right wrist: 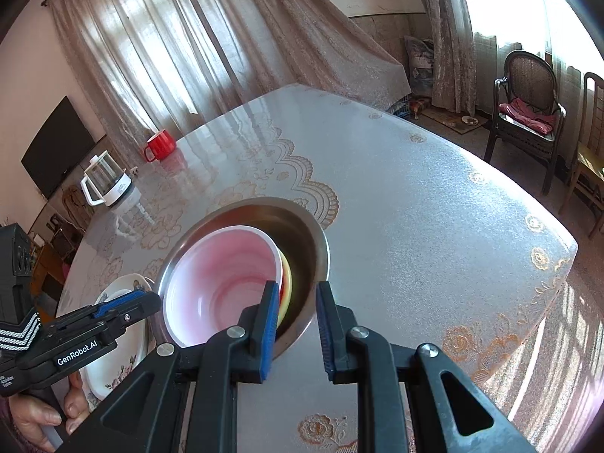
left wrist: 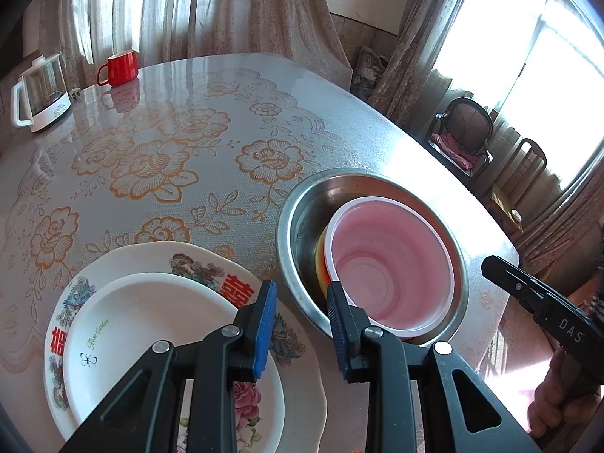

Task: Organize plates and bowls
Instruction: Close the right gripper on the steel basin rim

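Spreading under everything you see is the round table [left wrist: 234, 120] with its glossy lace-patterned cloth of orange roses. On it, at your right, sits the wide stainless-steel basin [left wrist: 302, 204], and inside that the pink plastic bowl with a white rim [left wrist: 392, 264] leans over a yellow-and-red bowl [left wrist: 321, 260] of which only an edge shows. At your left lies the large white plate with flower prints and red characters [left wrist: 211, 264], carrying the smaller plain white plate marked "Rose Garden" [left wrist: 151, 309].

Your left gripper [left wrist: 300, 304] hangs over the gap between plate stack and basin, jaws slightly parted and empty; its right blue pad [left wrist: 334, 302] sits just at the pink bowl's near rim, though contact cannot be told. Your right gripper [right wrist: 294, 302] hovers at the basin's near edge, jaws narrowly apart with nothing clamped, the steel rim showing between them.

Far across the table stand the glass kettle with a white handle and base [left wrist: 39, 92] and the red mug [left wrist: 119, 68], well clear of both grippers.
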A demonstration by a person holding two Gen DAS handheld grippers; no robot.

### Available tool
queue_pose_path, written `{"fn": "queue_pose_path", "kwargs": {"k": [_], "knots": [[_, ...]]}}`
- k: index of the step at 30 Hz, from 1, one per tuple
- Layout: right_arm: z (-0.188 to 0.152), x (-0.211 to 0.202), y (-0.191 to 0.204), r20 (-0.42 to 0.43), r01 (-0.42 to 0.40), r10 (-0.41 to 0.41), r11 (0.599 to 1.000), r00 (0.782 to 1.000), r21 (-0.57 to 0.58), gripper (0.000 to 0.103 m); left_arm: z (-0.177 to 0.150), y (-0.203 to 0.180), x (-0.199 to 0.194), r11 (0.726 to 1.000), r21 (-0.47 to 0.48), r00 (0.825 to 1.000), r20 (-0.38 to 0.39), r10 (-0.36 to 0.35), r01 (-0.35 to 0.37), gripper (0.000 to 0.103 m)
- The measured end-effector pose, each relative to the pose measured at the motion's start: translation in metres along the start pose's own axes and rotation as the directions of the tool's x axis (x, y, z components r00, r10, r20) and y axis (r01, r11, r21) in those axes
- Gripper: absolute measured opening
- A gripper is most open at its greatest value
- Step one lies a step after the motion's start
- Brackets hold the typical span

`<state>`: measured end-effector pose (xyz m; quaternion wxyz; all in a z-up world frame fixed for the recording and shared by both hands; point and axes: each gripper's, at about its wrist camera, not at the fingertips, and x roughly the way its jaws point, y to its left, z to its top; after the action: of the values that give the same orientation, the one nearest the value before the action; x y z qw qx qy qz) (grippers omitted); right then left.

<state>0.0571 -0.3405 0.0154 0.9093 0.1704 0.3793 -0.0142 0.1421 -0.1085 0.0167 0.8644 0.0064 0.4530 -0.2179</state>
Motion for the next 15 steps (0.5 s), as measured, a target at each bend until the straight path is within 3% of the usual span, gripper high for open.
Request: {"fn": "queue_pose_path", "kwargs": {"k": [7, 10, 15], "knots": [[-0.001, 0.002, 0.012, -0.070, -0.128, 0.126, 0.991, 0.990, -0.030, 0.019, -0.002, -0.002, -0.003, 0.998, 0.039, 0.999, 0.013, 0.053, -0.054, 0.028], [0.007, 0.011, 0.024, -0.107, -0.114, 0.105, 0.990, 0.989, -0.079, 0.019, -0.001, -0.002, -0.001, 0.997, 0.048, 0.998, 0.011, 0.054, -0.054, 0.028], [0.019, 0.033, 0.037, -0.136, -0.021, -0.004, 0.982, 0.991, -0.186, 0.024, -0.001, -0.004, 0.003, 0.997, 0.057, 0.999, -0.003, 0.048, -0.047, 0.028]]}}
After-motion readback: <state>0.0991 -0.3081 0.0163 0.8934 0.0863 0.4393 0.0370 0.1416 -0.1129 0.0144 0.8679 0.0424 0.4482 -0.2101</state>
